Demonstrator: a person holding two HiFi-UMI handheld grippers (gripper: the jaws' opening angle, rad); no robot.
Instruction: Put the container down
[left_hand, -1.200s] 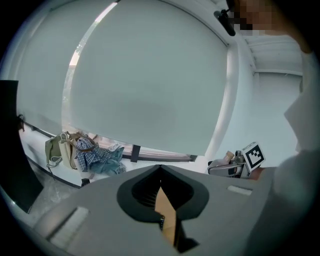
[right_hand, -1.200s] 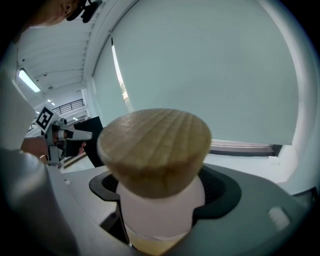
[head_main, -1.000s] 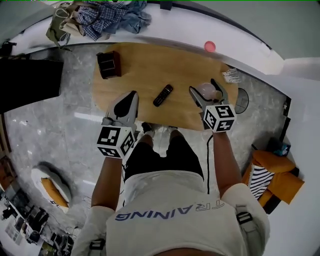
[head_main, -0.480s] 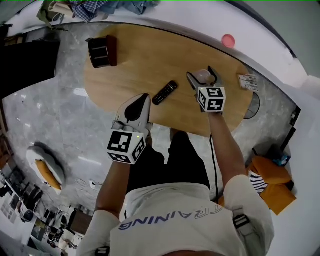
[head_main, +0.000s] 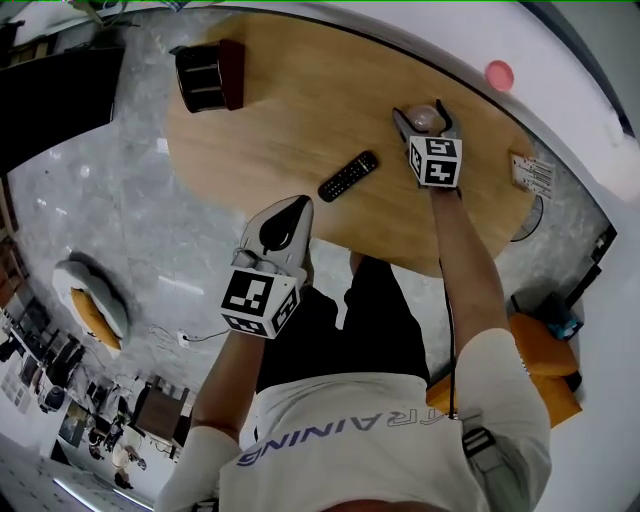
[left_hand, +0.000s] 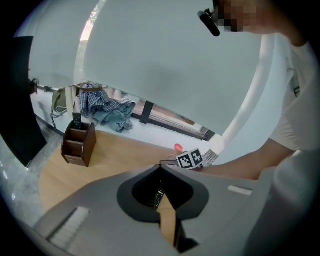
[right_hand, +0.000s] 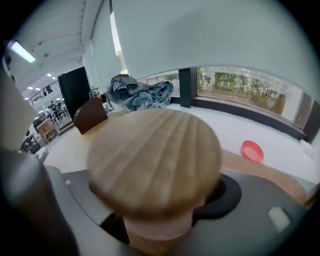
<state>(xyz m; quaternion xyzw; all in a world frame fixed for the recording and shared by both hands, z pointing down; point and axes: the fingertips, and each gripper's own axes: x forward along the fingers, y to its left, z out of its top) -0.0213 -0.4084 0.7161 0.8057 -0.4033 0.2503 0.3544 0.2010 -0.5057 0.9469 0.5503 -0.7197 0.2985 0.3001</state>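
Observation:
The container (head_main: 424, 120) is a pale pink jar with a round wooden lid (right_hand: 155, 157). In the right gripper view the lid fills the middle. My right gripper (head_main: 422, 112) is shut on the jar's sides, over the far right part of the oval wooden table (head_main: 290, 110). Whether the jar's base touches the tabletop is hidden. My left gripper (head_main: 288, 212) is shut and holds nothing, hovering at the table's near edge. In the left gripper view, the tips of my left gripper (left_hand: 161, 167) meet.
A black remote (head_main: 348, 176) lies mid-table between the two grippers. A dark wooden organiser box (head_main: 205, 75) stands at the far left end. A red dish (head_main: 498, 72) sits on the white ledge beyond, with a printed packet (head_main: 533, 172) at the table's right edge. Clothes (right_hand: 142, 95) are heaped on the ledge.
My right gripper has carried the container farther out over the table, away from the person. The left gripper has stayed shut near the front edge.

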